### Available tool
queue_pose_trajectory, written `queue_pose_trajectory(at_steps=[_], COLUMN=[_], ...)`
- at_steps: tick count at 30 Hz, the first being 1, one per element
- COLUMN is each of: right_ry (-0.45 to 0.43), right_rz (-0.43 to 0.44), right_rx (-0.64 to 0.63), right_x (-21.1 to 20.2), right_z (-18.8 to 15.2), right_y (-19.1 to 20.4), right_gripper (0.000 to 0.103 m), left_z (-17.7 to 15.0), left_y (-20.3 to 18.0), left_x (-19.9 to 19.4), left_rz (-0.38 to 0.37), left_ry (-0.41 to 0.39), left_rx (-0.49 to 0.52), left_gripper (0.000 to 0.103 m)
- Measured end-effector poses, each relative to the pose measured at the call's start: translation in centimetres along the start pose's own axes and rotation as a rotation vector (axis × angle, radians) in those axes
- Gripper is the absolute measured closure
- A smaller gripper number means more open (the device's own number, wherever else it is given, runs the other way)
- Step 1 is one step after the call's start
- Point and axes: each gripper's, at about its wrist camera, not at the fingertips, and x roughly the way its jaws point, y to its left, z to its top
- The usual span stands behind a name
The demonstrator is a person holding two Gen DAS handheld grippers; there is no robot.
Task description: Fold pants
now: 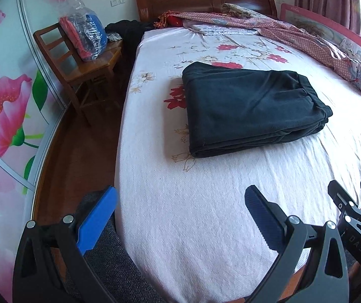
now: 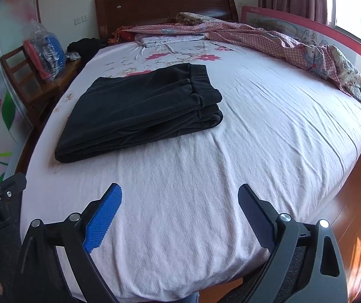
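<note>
a: what's closest to the cameras?

b: the two grippers, both low over the foot end of the bed. the left gripper has its fingers spread wide with nothing between them; one blue finger hangs past the bed's left edge, above the wood floor. the right gripper is just as wide and empty, levelled at the pale sheet. each shows at the edge of the other's view, so they sit side by side, a little apart.

a: touching anything?

b: no, neither meets the cloth or the sheet.

a: and the pants?

b: the black pants lie folded into a thick rectangular stack on the sheet, well ahead of both grippers, on the left half of the bed. the long axis runs across the bed at a slant. the gathered waistband and cuff ends are stacked at the right end, toward the bed's middle; the smooth folded end points toward the left edge.

a: beyond that?

b: a rumpled pink quilt along the right side and head, then the dark wooden headboard. left of the bed stands a wooden chair carrying a clear plastic bag of clothes.
</note>
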Motion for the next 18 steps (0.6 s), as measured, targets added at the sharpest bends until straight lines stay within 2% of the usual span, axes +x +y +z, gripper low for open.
queue_pose_trajectory(at_steps=[7, 18], right_ry=[-0.007, 0.004], right_rz=[-0.007, 0.006], right_rx=[0.003, 0.014], right_x=[-0.2, -0.2], right_z=[0.2, 0.2], right_y=[-0.1, -0.3], right_gripper=[0.01, 0.01], left_z=[-0.2, -0.3], left_y=[-0.3, -0.3], left_x=[0.7, 1.5], left_rz=[0.048, -0.011], left_ry=[0.037, 0.079], left_rx=[0.023, 0.026], left_gripper=[0.002, 0.002])
